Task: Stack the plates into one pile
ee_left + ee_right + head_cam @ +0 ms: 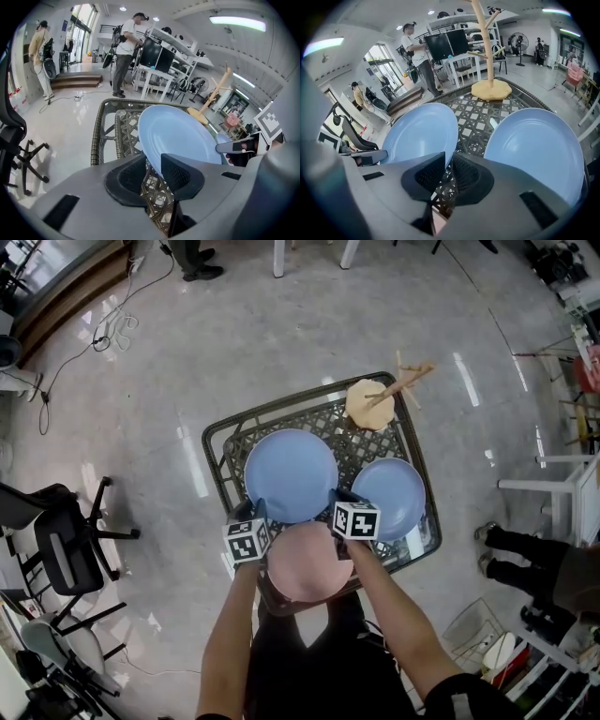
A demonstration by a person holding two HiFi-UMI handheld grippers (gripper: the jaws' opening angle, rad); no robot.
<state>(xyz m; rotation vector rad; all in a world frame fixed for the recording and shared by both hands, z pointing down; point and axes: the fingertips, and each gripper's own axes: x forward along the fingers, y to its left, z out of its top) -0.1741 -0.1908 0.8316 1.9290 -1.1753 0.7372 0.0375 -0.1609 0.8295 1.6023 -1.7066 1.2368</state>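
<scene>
My forearms reach forward side by side; my left gripper [251, 511] and right gripper [338, 496], tilted down, both clamp the larger blue plate [291, 472].

**Dark woven table with a raised rim, standing on glossy grey floor**

The table [217, 442] stands on the floor [234, 343]. A wooden branch stand [368, 404] sits on its round base in one corner. A smaller blue plate [394, 495] lies just beside the stand, along the same side. The large blue plate [291, 474] sits mid-table, diagonally off the stand. I can't tell if it lies flat. A pink plate [307, 563] lies farthest from the stand, at the opposite edge.
</scene>
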